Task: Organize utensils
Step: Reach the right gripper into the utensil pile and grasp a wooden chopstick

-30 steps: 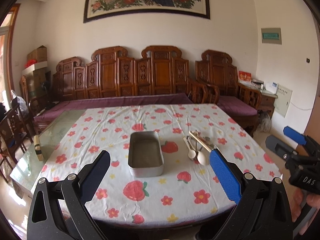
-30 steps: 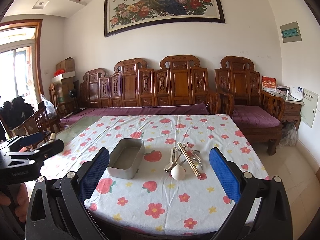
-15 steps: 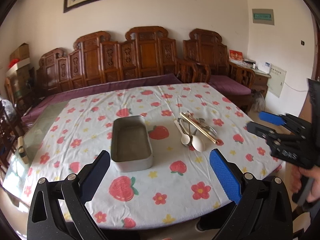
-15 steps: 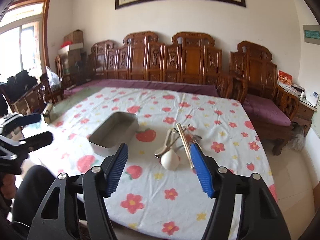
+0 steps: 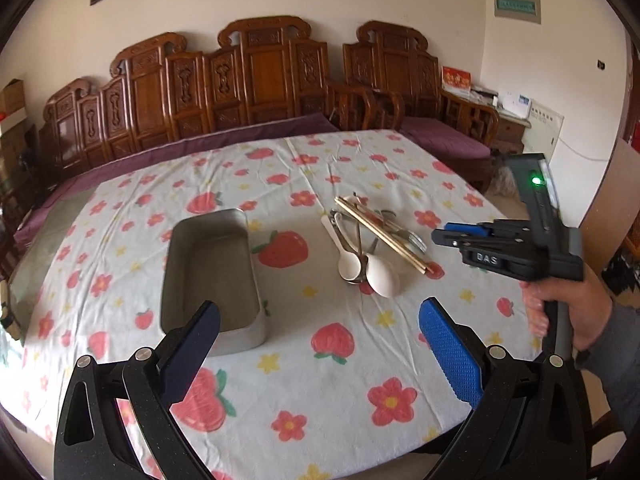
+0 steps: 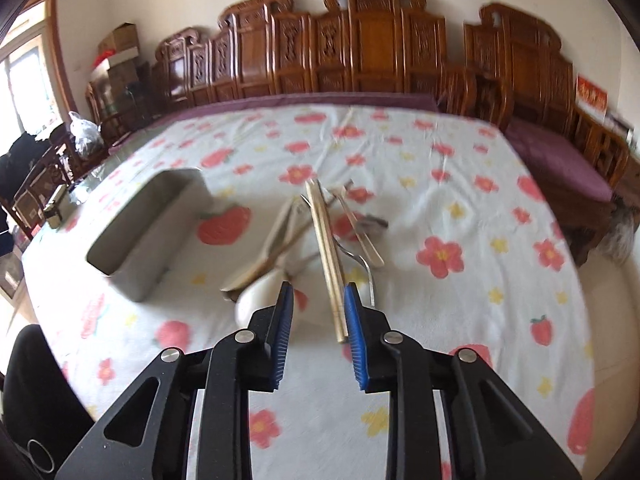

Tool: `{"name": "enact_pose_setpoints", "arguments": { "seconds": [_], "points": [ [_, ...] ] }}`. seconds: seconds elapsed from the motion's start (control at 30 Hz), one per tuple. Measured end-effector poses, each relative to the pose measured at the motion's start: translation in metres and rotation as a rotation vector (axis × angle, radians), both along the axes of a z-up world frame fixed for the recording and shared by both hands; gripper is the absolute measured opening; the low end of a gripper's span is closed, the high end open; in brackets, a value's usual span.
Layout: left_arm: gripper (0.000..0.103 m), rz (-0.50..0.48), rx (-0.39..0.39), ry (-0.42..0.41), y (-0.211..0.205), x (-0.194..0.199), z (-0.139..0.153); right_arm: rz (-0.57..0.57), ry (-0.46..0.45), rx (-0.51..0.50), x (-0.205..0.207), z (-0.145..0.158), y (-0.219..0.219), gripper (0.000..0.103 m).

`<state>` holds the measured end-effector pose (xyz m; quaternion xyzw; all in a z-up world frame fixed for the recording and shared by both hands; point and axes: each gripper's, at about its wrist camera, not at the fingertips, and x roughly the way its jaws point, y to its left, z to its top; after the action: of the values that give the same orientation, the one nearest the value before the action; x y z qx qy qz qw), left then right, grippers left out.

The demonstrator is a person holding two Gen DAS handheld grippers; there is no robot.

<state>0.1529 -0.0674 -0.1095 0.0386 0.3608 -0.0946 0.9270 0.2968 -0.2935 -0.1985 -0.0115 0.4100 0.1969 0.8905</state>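
Seemingly ungripped chopsticks (image 6: pixel 328 256) between narrowed jaws

The right wrist view is smeared, so the spoons (image 6: pixel 260 264) and the fork (image 6: pixel 362 262) just ahead of the right gripper (image 6: pixel 318 312) look soft, and you cannot count them. The white spoon's (image 6: pixel 256 300) near end hides behind that gripper's left finger, and you cannot tell if the right pad (image 6: pixel 354 332) touches the chopsticks (image 6: pixel 328 256) beside it. In the left wrist view, the near corner of the metal tin (image 5: pixel 212 272) hides behind the left gripper's (image 5: pixel 320 344) left finger (image 5: pixel 192 344), and the picture's right edge cuts off the person's sleeve (image 5: pixel 616 364).
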Motion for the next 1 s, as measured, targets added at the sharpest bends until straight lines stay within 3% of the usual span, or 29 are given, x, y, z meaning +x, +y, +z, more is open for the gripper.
{"name": "enact_pose_setpoints", "arguments": {
  "seconds": [0.23,0.47,1.0],
  "points": [
    [0.096,-0.014,0.012,0.039,-0.011,0.029,-0.017,0.044,0.067,0.054,0.032,-0.031,0.000,0.015],
    [0.096,-0.021,0.015,0.071,-0.021,0.044,-0.030,0.049,0.108,0.097,0.050,-0.047,-0.002,0.015],
    [0.096,-0.028,0.069,0.102,-0.042,0.046,-0.045,0.073,0.119,0.006,0.061,-0.054,0.009,0.010]
  ]
}}
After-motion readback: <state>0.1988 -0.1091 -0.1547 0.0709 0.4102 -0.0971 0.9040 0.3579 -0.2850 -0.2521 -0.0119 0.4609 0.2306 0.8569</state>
